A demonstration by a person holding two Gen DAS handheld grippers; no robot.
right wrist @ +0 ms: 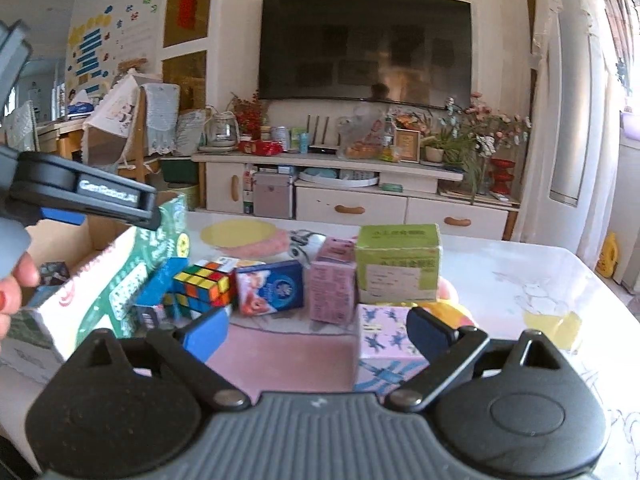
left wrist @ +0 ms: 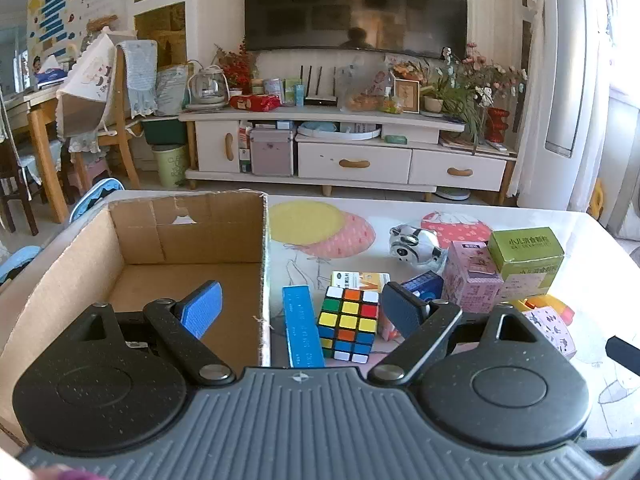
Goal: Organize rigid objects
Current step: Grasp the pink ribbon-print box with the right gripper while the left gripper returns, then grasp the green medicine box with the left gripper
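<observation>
Between left gripper (left wrist: 308, 312) open pads, Rubik's cube (left wrist: 348, 323), cardboard box (left wrist: 192, 240) leftward

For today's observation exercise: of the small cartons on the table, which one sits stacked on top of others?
The green carton: it rests on the pink carton and the patterned box; the others stand on the table.

A dark TV (left wrist: 355, 6) is mounted on a pale wall above a white cabinet (left wrist: 352, 156) with wooden handles, its top crowded with flowers (left wrist: 486, 74), a kettle (left wrist: 208, 86) and a router (left wrist: 320, 100). To the left, a wooden chair (left wrist: 108, 120) draped with cloth is set by a table, and a poster (left wrist: 60, 8) is fixed to the wall. Daylight is admitted through curtains (left wrist: 616, 40) at the right.
</observation>
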